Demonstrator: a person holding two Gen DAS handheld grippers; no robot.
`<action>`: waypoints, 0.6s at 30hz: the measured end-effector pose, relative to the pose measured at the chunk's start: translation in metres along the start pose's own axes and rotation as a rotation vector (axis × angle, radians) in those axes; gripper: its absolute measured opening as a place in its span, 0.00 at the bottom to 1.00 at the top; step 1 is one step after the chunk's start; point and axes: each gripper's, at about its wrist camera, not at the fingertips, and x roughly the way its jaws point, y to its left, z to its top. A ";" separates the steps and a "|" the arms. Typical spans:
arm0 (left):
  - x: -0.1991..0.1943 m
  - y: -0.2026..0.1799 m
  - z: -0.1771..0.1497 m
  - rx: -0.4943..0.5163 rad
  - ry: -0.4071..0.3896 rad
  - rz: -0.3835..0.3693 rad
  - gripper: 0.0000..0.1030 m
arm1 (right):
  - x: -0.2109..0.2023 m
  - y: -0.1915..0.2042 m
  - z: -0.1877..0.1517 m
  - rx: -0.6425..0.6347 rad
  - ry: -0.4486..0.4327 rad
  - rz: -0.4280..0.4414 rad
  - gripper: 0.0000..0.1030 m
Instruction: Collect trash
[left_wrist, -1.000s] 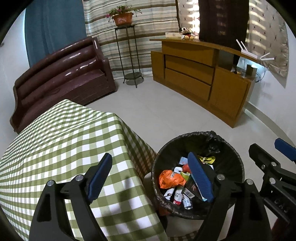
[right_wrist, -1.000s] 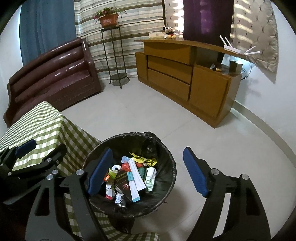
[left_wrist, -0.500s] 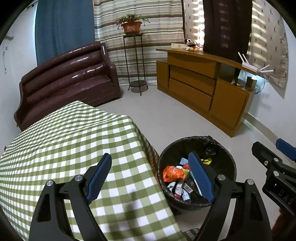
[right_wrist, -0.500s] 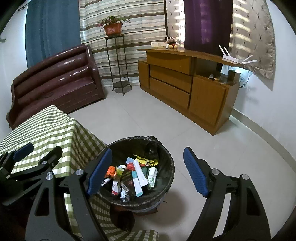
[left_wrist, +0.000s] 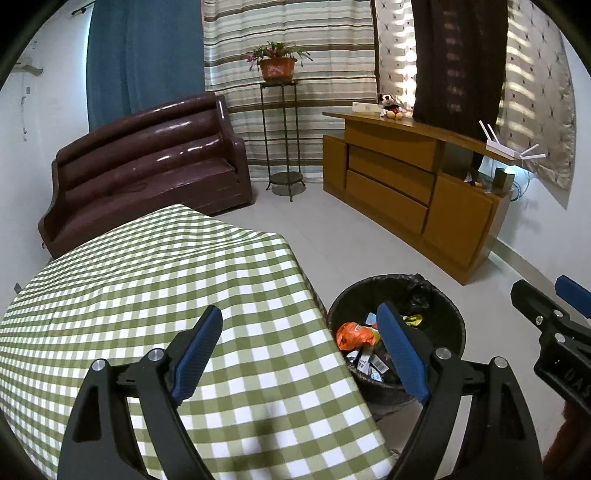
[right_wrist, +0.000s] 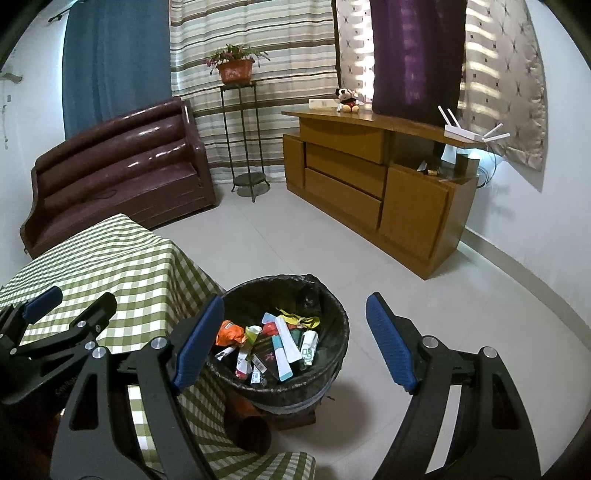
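Trash (right_wrist: 275, 349) shows fully only from right hand-held gripper (right_wrist: 295, 338); both spread apart.

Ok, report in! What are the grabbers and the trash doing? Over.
Left gripper open, empty, above checked tablecloth. Right gripper open, empty, above trash bin. Wrappers in bin. Nothing in the way.

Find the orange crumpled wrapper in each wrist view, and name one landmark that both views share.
Left wrist: orange wrapper lower right of centre, at the bin's left side.
Right wrist: orange wrapper lower centre-left, beside the left blue finger pad.
Shared landmark: black-lined trash bin.
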 end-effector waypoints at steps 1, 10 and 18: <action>-0.002 0.001 -0.001 -0.001 -0.002 0.002 0.80 | -0.002 0.000 -0.001 -0.001 -0.003 0.001 0.75; -0.015 0.007 0.000 -0.009 -0.029 -0.002 0.81 | -0.014 0.004 -0.003 -0.013 -0.021 0.003 0.75; -0.018 0.008 0.000 -0.009 -0.038 -0.007 0.81 | -0.015 0.006 -0.004 -0.015 -0.024 0.003 0.75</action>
